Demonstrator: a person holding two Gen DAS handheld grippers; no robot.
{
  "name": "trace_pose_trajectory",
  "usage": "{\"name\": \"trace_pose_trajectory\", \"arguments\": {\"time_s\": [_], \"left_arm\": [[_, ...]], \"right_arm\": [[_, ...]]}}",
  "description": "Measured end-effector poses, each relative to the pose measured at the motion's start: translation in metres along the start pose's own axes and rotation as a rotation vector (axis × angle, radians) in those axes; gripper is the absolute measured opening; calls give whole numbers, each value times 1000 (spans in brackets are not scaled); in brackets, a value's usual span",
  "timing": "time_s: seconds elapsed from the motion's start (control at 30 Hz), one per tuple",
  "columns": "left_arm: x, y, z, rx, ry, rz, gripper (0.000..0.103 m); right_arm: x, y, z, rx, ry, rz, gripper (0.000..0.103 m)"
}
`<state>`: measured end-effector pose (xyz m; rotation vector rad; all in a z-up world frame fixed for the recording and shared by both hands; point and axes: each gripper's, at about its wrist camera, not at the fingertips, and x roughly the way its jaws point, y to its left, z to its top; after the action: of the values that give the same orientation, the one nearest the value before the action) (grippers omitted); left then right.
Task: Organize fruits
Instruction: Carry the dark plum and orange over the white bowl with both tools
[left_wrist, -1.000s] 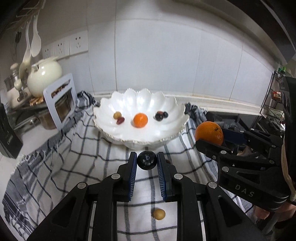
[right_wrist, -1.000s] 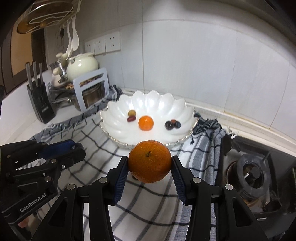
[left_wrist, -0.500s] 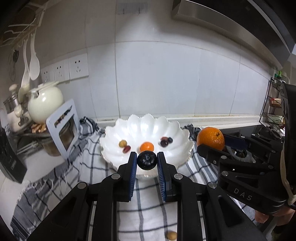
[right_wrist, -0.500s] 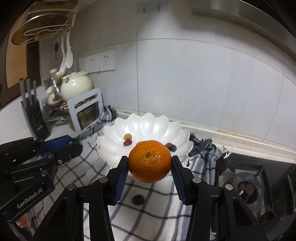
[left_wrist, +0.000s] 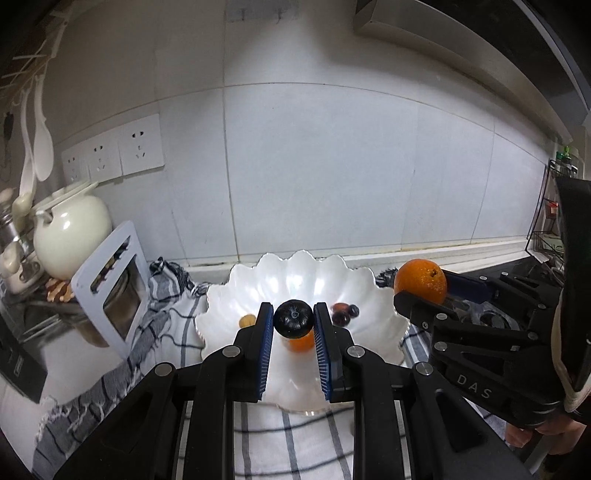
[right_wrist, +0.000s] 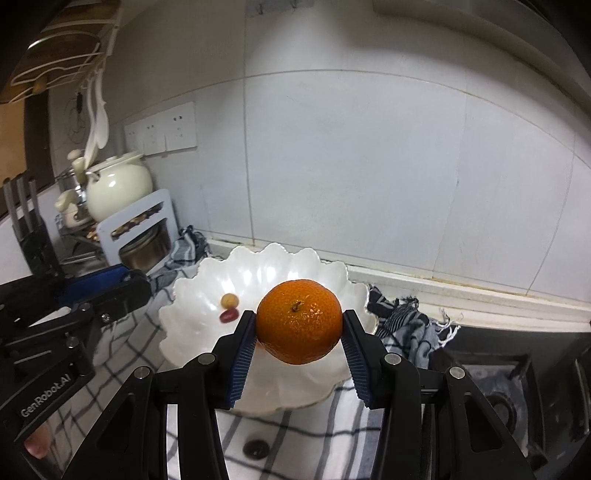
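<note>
My left gripper (left_wrist: 294, 319) is shut on a small dark round fruit (left_wrist: 293, 324), held above the white scalloped bowl (left_wrist: 369, 291). The bowl holds a small orange (left_wrist: 302, 342), two dark grapes (left_wrist: 345, 313) and a yellowish grape (left_wrist: 246, 320). My right gripper (right_wrist: 299, 326) is shut on a large orange (right_wrist: 299, 320) in front of the same bowl (right_wrist: 192, 295), where a yellow grape (right_wrist: 229, 300) and a red one (right_wrist: 229, 315) show. In the left wrist view the right gripper (left_wrist: 421, 291) with its orange (left_wrist: 420, 281) hangs at the bowl's right rim.
A checked cloth (left_wrist: 162, 332) lies under the bowl. At the left stand a cream pot (left_wrist: 70, 229), a white rack with a steel pot (left_wrist: 110, 291) and a knife block (right_wrist: 33, 243). A gas hob (right_wrist: 509, 384) lies right. A dark round fruit (right_wrist: 255, 448) rests on the cloth.
Both grippers have risen and moved toward the bowl, each keeping its fruit. The bowl now sits lower and closer in both views, and the cloth in front has dropped out of sight.
</note>
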<state>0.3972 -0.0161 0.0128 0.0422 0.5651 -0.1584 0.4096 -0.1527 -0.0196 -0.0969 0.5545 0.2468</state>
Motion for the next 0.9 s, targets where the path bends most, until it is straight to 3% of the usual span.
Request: {"name": "trace_pose_trajectory", "arguments": {"time_s": [0.53, 0.9], "left_arm": [[65, 15, 31, 5, 75, -7, 23], [132, 27, 34, -10, 222, -27, 23]], "right_arm": [[62, -10, 32, -1, 65, 4, 48], [117, -13, 39, -41, 187, 9, 48]]}}
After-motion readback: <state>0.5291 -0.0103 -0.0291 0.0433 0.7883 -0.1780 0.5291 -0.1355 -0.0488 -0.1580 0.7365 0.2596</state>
